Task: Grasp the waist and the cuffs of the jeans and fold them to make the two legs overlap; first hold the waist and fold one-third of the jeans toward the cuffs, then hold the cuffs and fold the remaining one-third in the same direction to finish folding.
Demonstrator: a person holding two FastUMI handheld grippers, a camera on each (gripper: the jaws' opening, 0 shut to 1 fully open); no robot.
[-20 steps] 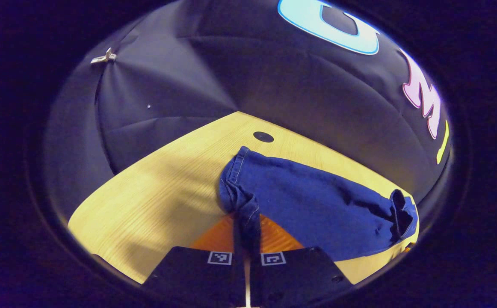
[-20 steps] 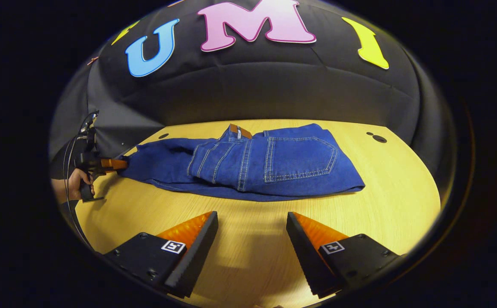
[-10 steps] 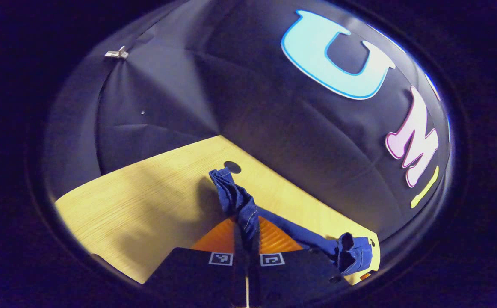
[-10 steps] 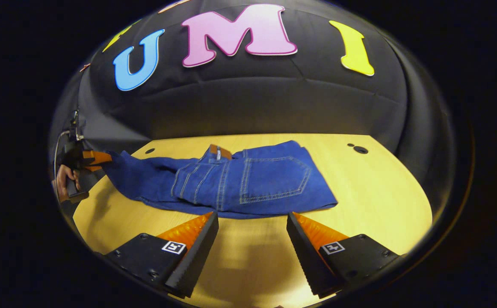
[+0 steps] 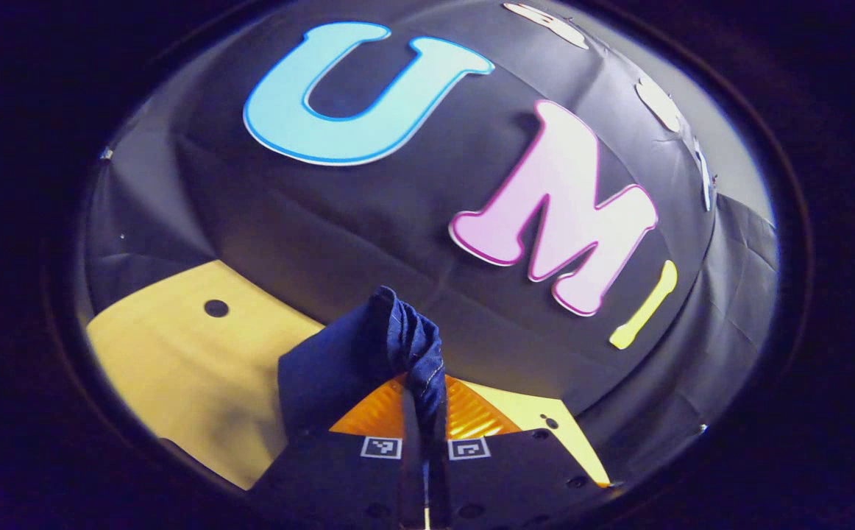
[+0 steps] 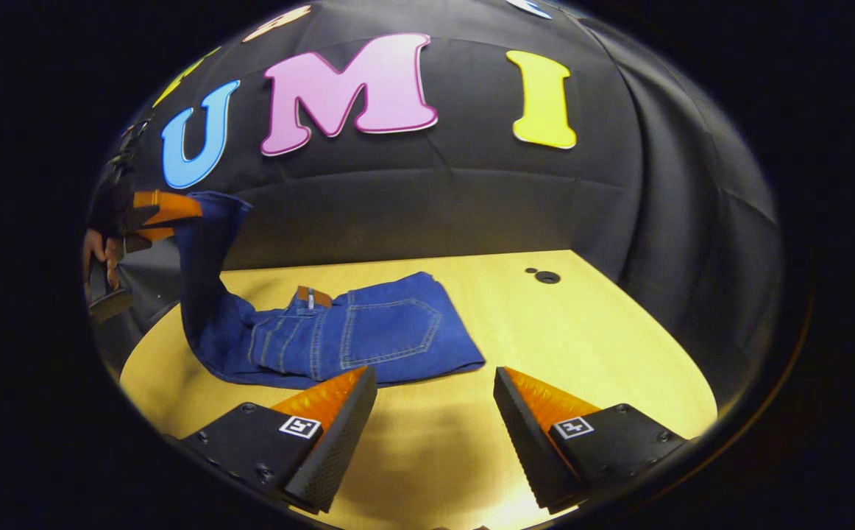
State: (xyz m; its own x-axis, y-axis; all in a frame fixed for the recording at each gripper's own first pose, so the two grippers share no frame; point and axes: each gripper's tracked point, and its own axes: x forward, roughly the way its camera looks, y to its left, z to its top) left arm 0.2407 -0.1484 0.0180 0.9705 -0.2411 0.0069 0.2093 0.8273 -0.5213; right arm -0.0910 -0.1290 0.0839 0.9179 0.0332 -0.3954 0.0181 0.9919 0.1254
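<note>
Blue jeans (image 6: pixel 369 335) lie on the wooden table (image 6: pixel 582 331), waist part folded over with the back pocket up. Their cuff end (image 6: pixel 203 243) rises steeply off the table at the left. In the right gripper view the left gripper (image 6: pixel 188 210), held by a hand (image 6: pixel 96 254), is shut on that cuff end high above the table. In the left gripper view the cuffs (image 5: pixel 416 353) bunch between the left gripper's (image 5: pixel 424 412) orange fingers. My right gripper (image 6: pixel 435 386) hovers open over the table just in front of the folded jeans, nothing between its fingers.
A dark round hole (image 6: pixel 547 277) sits in the tabletop at the back right, another hole (image 5: pixel 215 308) in the left gripper view. The table's right half (image 6: pixel 619 353) lies bare. Black cloth walls close the booth behind and to both sides.
The left gripper has lifted the cuffs high off the table, pulling the legs up. The right gripper has drawn closer to the jeans' near edge, staying open.
</note>
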